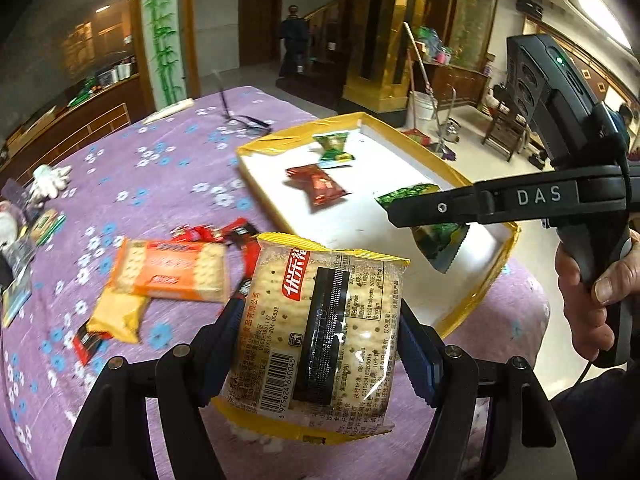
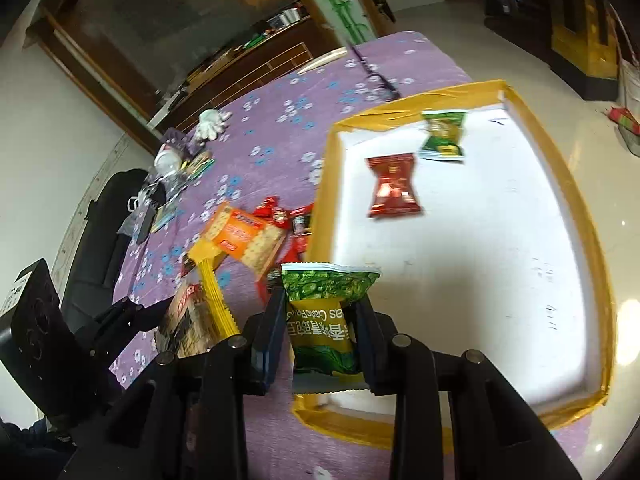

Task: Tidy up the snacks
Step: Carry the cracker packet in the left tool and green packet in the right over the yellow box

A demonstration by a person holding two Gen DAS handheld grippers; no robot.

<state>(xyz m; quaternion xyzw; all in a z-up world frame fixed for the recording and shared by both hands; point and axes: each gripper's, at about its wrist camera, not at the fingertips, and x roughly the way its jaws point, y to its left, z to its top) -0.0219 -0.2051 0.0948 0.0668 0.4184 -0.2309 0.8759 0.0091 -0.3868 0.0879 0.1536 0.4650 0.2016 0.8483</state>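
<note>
My left gripper is shut on a yellow cracker pack and holds it above the purple tablecloth, near the tray's front left. My right gripper is shut on a green pea snack pack above the near corner of the white tray with yellow rim. That pack and gripper also show in the left wrist view. In the tray lie a red packet and a green packet. An orange cracker pack and red packets lie on the cloth.
A yellow wrapper lies by the orange pack. Glasses, a white glove and clutter sit on the far and left parts of the table. The table edge and floor lie beyond the tray.
</note>
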